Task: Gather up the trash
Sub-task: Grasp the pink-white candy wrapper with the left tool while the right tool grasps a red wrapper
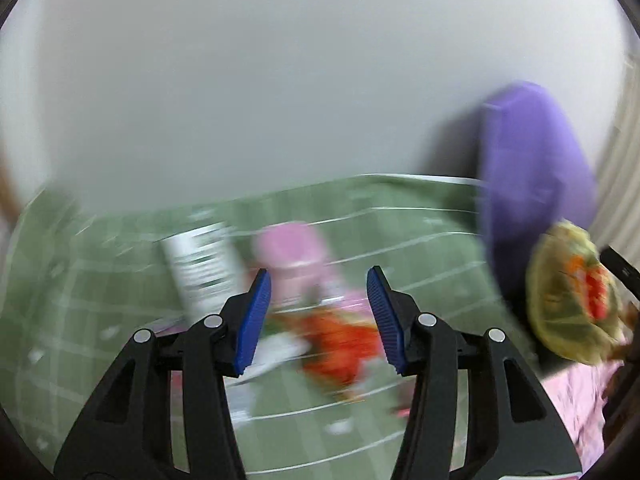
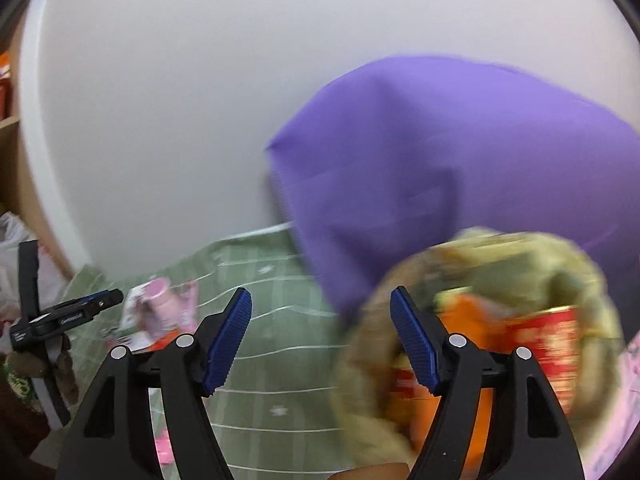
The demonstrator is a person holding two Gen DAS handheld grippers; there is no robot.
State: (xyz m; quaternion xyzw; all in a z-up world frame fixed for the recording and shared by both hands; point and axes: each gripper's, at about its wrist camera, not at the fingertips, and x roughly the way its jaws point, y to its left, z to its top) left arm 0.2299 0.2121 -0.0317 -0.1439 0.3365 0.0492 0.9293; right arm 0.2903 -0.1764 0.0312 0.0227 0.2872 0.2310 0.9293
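The left gripper (image 1: 318,316) is spread with nothing between its pads, aimed at blurred litter on the green checked cloth (image 1: 420,248): an orange-red wrapper (image 1: 340,344) just ahead and below, a pink cup (image 1: 292,246) beyond it, a white printed packet (image 1: 200,268) ahead to its left. Best to slow down, settle over one wrapper, then close. The right gripper (image 2: 320,336) is also spread and empty, the yellowish trash bag (image 2: 500,320) at its right finger, holding wrappers; its mouth should stay open.
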